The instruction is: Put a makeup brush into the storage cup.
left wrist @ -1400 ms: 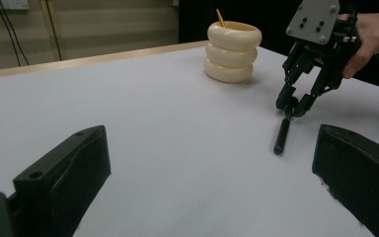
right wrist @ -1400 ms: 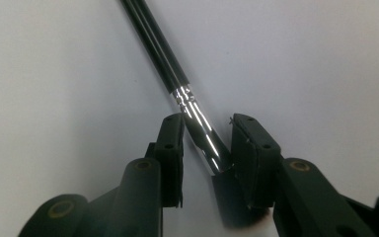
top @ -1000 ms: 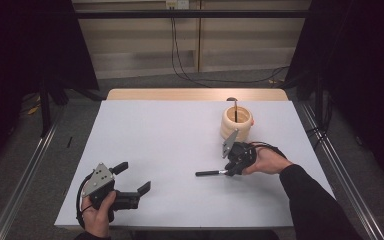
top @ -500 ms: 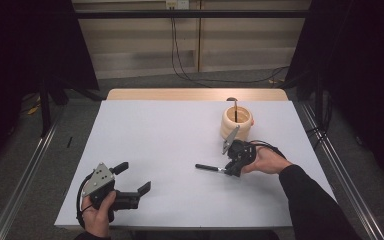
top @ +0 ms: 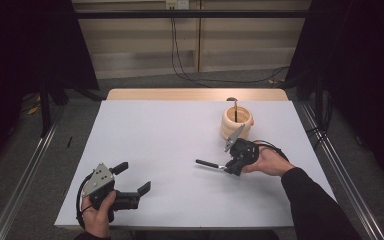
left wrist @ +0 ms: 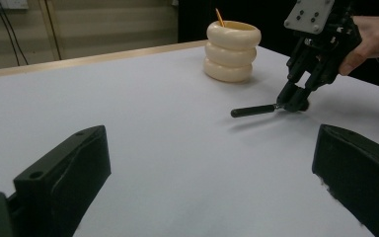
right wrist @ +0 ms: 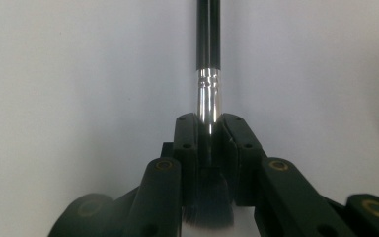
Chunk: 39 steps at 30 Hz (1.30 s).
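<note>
Currently idle at the desk's near left corner: left hand-held gripper [top: 132, 182], jaws spread wide, nothing between them, resting low over the white desk [top: 170, 145].

Farther right, near the middle of the right half: makeup brush [top: 207, 163], black handle pointing toward the left edge, lying level and very close to the surface; contact with the desk hard to judge. Clamped at the ferrule and bristle end by the right hand-held gripper [top: 231, 167], jaws nearly together, pads [right wrist: 185, 143] pinching the silver ferrule with dark bristles bunched behind them, as seen in the right gripper view.

Just beyond that, toward the far right corner: cream ringed holder [top: 237, 123], upright, with a thin stick [top: 235, 108] standing inside.

Likely next: lifting the brush and dropping it into the holder. Risks from here:
- Slipping or pivoting of the smooth round ferrule between the pads, since the long handle overhangs far to one side.
- Crushed or splayed bristles from the tight pinch.
- Knocking the holder over with the swinging handle, given how close it stands.
- Fouling the stick already inside.
</note>
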Available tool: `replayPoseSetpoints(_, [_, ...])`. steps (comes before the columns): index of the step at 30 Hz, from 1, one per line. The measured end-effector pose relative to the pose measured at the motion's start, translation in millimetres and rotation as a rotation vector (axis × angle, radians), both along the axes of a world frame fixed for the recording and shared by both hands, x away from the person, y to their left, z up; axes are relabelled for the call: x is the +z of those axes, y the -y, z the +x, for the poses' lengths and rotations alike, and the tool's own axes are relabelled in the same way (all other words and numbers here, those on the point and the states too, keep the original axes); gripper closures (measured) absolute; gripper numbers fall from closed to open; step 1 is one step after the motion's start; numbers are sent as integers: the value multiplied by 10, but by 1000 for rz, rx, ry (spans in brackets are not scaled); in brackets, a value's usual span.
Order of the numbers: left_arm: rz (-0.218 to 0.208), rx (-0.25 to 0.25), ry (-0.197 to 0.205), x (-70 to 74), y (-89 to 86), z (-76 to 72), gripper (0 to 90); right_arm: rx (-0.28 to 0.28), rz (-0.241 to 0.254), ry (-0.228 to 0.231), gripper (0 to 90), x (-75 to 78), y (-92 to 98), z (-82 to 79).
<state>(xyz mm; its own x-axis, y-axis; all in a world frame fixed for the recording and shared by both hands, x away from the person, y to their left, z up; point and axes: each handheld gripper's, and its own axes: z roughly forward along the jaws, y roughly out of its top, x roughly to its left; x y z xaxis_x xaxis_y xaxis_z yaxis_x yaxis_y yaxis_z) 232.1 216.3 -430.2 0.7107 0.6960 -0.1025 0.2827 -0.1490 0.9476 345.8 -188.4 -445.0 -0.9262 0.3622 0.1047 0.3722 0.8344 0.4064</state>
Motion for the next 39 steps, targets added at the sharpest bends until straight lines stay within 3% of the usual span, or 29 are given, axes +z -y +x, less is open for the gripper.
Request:
replayPoseSetpoints(10, [12,-3,9,6,0,-8,11,-99,71,32,779,28,190,-45])
replayPoseSetpoints(13, [6,-1,5,6,5,-14,11,-120,118,52,779,69,235,-60])
replayPoseSetpoints(19, [4,0,5,4,-8,-11,10,-113,169,110,779,145,256,-137])
replayPoseSetpoints(22, [9,2,6,5,-9,-13,10,-135,182,139,779,143,285,-182])
replayPoseSetpoints(27, [8,1,8,8,-9,-15,10,-160,244,146,779,165,333,-233])
replayPoseSetpoints(29, [6,-1,9,6,-10,-12,11,-170,258,167,779,180,353,-248])
replayPoseSetpoints(35, [6,2,6,6,-11,-13,11,-220,294,169,779,198,398,-283])
replayPoseSetpoints(39, [9,6,9,8,-8,-17,10,-231,349,181,779,196,406,-293])
